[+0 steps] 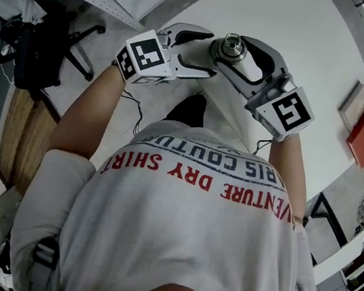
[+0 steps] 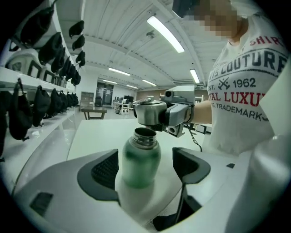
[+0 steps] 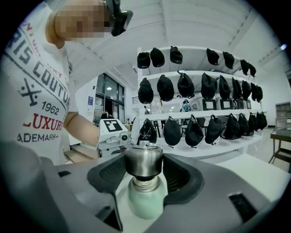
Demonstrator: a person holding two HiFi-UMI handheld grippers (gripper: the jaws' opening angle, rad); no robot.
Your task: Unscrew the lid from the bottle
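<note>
The bottle point(image 2: 138, 164), green with a bare steel neck, stood upright between the jaws of the left gripper point(image 2: 145, 159). Those jaws were apart. One pad point(image 2: 103, 169) lay along the bottle's side, while a clear gap showed between the bottle and the other pad, so nothing squeezed it. The bottle's mouth was open. Its base was hidden behind the gripper's own body (whether it rested on the white table point(image 1: 318, 39) could not be told).

Just above the bottle's mouth and clear of its rim hung the steel lid point(image 3: 143, 160), fully off the threads. The right gripper point(image 3: 144, 169) was clamped on it, a dark ribbed pad pressed to each side of the lid. In the right gripper view the lid's dark underside sat right over the bottle's neck, with the pale green body below it.

In the head view the two grippers closed in on the bottle from opposite sides, the left gripper to the bottle's left and the right gripper to its right. The round top of the lid showed between them, and the white table spread beyond the bottle.

On the near side of the bottle was the person's pale shirt point(image 1: 183, 229), printed in red and dark letters. On the far side of the bottle from the right gripper stood white shelves point(image 3: 200, 116) hung with rows of black caps point(image 3: 172, 132).
</note>
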